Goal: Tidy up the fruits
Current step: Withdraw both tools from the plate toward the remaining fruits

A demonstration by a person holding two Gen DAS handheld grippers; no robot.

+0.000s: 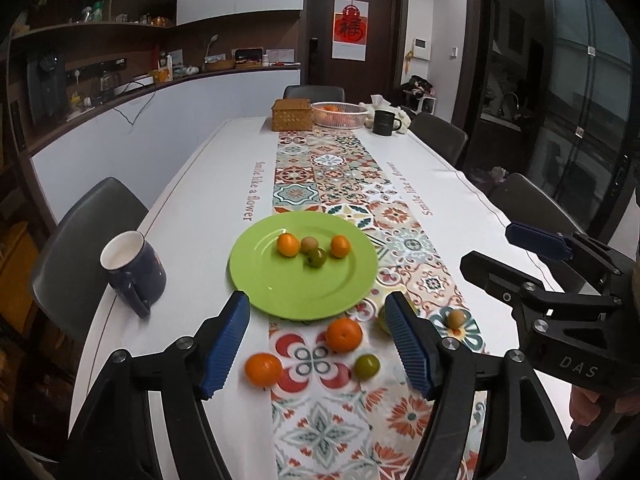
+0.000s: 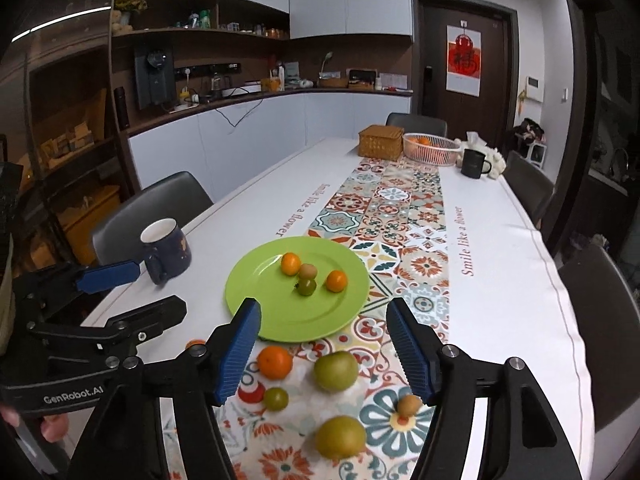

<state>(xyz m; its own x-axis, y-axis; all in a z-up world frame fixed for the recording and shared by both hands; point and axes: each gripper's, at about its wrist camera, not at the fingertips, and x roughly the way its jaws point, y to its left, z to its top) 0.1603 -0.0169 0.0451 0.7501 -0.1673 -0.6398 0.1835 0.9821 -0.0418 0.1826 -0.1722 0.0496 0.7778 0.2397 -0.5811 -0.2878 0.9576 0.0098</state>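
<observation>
My left gripper (image 1: 318, 338) and right gripper (image 2: 322, 350) both hover with ribbed blue fingers (image 1: 226, 344) spread apart, holding nothing. On the glossy round green plate (image 1: 280, 292) sit two small oranges, a brownish fruit and a green one. More round fruits, including a smooth orange (image 1: 344, 334), lie loose on the desk's patterned runner (image 1: 320, 168) just before the plate.

4 fruits (image 1: 314, 249) on plate (image 1: 280, 292)

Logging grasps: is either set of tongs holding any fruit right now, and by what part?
Nothing is held. The left tongs and right tongs are both open above loose fruit.
</observation>
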